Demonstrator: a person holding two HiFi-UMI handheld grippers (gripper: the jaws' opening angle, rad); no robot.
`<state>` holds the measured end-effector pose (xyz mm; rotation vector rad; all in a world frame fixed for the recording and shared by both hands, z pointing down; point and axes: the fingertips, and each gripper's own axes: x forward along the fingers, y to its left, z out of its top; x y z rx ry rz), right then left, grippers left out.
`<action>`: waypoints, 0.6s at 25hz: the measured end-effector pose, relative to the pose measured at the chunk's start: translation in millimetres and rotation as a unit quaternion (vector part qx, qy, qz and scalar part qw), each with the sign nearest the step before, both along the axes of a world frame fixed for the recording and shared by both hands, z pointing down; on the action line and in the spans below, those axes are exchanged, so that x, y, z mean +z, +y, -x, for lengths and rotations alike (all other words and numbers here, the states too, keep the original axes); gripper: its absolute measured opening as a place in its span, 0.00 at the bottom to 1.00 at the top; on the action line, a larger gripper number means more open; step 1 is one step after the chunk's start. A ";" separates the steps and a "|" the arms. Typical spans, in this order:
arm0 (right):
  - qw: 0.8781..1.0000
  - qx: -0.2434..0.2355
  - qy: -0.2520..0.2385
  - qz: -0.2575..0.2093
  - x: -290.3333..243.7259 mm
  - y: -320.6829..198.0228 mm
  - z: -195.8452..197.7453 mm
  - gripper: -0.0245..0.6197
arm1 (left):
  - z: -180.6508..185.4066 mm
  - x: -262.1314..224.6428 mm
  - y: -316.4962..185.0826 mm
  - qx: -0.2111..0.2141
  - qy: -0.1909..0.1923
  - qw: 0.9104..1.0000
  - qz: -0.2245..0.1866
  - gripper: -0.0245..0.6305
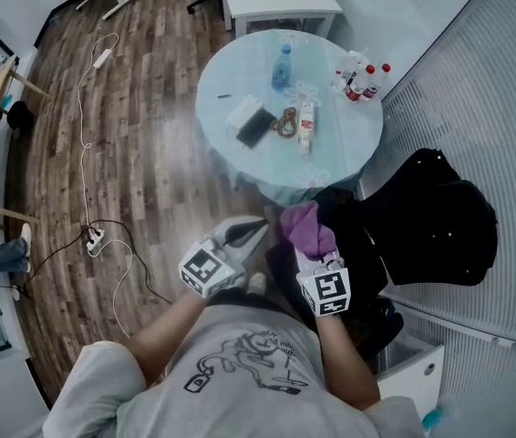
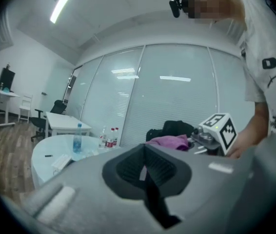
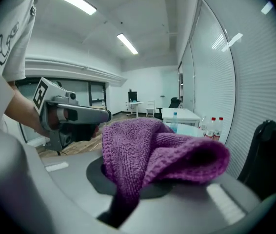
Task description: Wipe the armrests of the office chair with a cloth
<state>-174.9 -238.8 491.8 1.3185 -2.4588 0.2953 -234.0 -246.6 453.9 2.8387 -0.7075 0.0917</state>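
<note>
While right gripper jaws clench the purple cloth, left gripper jaws sit closed near a table.

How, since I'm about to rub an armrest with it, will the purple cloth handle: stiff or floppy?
Probably floppy: the purple cloth folds and droops over the right gripper, whose jaws are shut on it. Likely light, since one pinch holds the whole bunch up. Its looped, knitted texture suggests it would grip a surface rather than slide.
</note>
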 end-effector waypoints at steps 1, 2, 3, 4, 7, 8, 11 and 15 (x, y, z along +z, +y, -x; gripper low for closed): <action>1.000 0.002 -0.003 -0.010 -16.2 1.1 0.5 0.10 | 1.7 -11.8 -1.0 -0.004 0.006 1.000 -0.006 0.04; 1.000 0.005 -0.006 -0.020 -32.3 2.2 0.6 0.10 | 2.8 -24.4 -1.8 -0.007 0.013 1.000 -0.013 0.04; 0.999 0.007 -0.010 -0.030 -48.6 3.6 0.5 0.10 | 3.5 -37.4 -2.1 -0.008 0.019 1.000 -0.018 0.04; 0.999 0.009 -0.015 -0.040 -65.1 5.5 0.6 0.10 | 4.3 -50.1 -1.7 -0.010 0.024 0.999 -0.023 0.04; 0.997 0.005 -0.025 -0.075 -111.6 14.6 3.8 0.10 | 8.5 -87.3 1.6 -0.016 0.034 0.999 -0.039 0.04; 0.996 0.004 -0.027 -0.085 -125.4 18.1 5.1 0.10 | 9.9 -100.6 2.9 -0.019 0.039 0.998 -0.046 0.04; 0.993 0.007 -0.040 -0.107 -160.4 30.1 7.8 0.10 | 13.4 -137.4 9.2 -0.021 0.054 0.996 -0.070 0.04; 0.990 0.010 -0.063 -0.125 -197.0 45.1 9.1 0.10 | 13.7 -175.0 22.4 -0.017 0.073 0.994 -0.084 0.04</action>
